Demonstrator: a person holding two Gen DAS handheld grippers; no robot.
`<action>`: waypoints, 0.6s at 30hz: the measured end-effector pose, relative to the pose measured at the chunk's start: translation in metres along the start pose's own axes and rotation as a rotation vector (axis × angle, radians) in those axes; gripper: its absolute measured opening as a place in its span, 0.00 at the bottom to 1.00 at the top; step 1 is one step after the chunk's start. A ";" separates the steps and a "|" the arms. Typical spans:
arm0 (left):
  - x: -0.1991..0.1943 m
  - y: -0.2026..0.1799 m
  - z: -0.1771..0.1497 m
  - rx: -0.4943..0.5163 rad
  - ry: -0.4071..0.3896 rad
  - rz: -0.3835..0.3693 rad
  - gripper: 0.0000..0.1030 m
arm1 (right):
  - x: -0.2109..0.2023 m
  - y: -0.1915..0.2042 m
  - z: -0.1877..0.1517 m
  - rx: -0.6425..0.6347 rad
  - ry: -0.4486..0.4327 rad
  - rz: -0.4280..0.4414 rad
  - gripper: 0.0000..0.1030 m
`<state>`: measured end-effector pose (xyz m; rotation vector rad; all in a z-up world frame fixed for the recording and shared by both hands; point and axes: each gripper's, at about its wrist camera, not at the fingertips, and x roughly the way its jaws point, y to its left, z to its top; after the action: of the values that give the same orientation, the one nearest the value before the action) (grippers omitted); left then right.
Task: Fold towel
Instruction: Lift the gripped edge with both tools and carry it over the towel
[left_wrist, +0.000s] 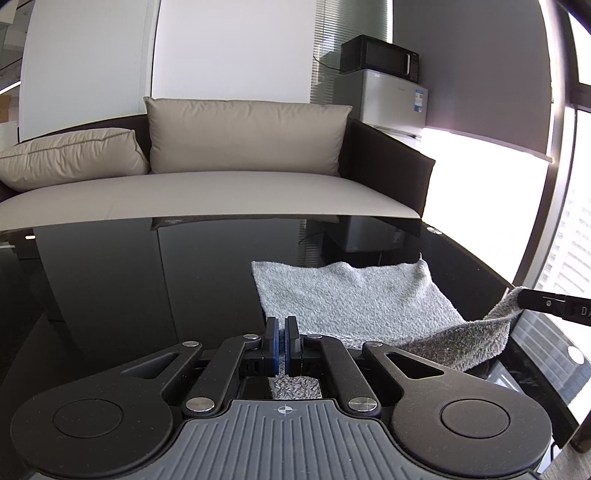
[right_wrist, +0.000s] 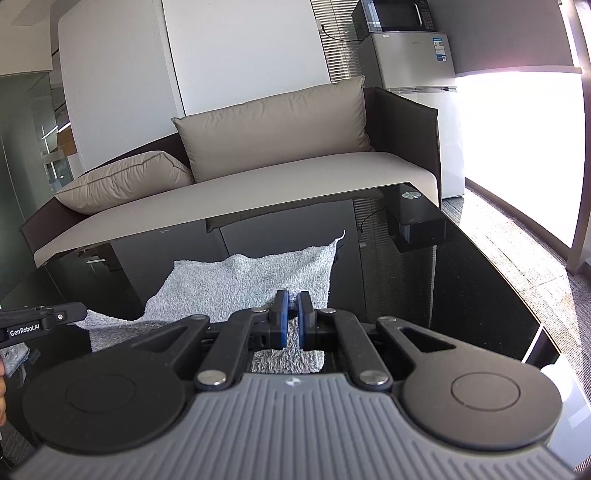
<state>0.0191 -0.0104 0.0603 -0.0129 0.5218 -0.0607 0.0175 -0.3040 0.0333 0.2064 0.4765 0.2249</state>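
1. The towel (left_wrist: 354, 299) lies on the table (left_wrist: 129, 280), toward its right side, its far edge short of the table's far edge.
2. The towel's two near corners are lifted off the table: the left gripper (left_wrist: 281, 345) pinches the left one, the right gripper (right_wrist: 291, 320) the right one.
3. The sofa (left_wrist: 207, 195) stands just behind the table's far edge.
4. One cushion (left_wrist: 243, 136) leans upright against the sofa's back; a second cushion (left_wrist: 70, 155) lies on the seat to its left.
5. The fridge (left_wrist: 395, 103) stands behind the sofa's right end, with the microwave (left_wrist: 380, 55) on top.
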 end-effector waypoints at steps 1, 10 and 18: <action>0.002 0.000 0.001 -0.001 -0.002 0.001 0.02 | 0.003 0.000 0.001 -0.001 0.000 -0.001 0.05; 0.033 0.007 0.015 -0.021 -0.011 0.017 0.02 | 0.036 -0.002 0.013 0.001 -0.005 -0.016 0.05; 0.057 0.010 0.027 -0.025 -0.020 0.018 0.02 | 0.067 -0.003 0.024 0.002 -0.006 -0.021 0.05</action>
<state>0.0825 -0.0043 0.0553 -0.0333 0.5026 -0.0359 0.0869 -0.2924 0.0246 0.2033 0.4731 0.2032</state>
